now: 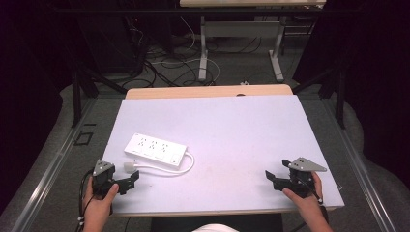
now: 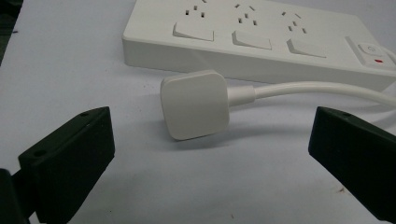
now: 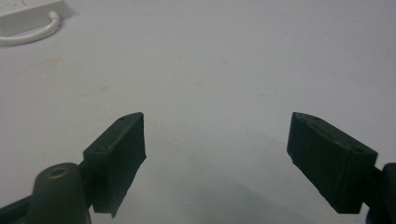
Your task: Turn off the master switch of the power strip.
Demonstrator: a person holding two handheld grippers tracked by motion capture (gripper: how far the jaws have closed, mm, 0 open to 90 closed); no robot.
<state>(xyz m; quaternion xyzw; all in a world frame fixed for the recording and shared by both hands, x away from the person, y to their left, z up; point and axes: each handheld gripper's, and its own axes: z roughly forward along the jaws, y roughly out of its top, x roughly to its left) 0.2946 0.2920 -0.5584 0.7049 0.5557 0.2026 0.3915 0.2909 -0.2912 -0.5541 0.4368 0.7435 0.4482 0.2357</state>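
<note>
A white power strip (image 1: 155, 151) with three sockets lies flat on the left half of the white tabletop (image 1: 232, 130). Its white cord (image 1: 186, 164) loops round to a square white plug (image 1: 128, 166) lying in front of the strip. My left gripper (image 1: 133, 178) is open at the front left, its jaws just short of the plug (image 2: 195, 103), which lies ahead of the gap between them; the strip (image 2: 261, 37) lies just beyond. My right gripper (image 1: 271, 178) is open at the front right over bare table, its jaws wide apart (image 3: 215, 154) with nothing between them.
The table's front edge (image 1: 222, 211) runs just behind both hands. Beyond the far edge stand the metal legs of another desk (image 1: 203, 53) amid loose cables on the floor. In the right gripper view the cord's loop (image 3: 32, 33) shows far off at the top left.
</note>
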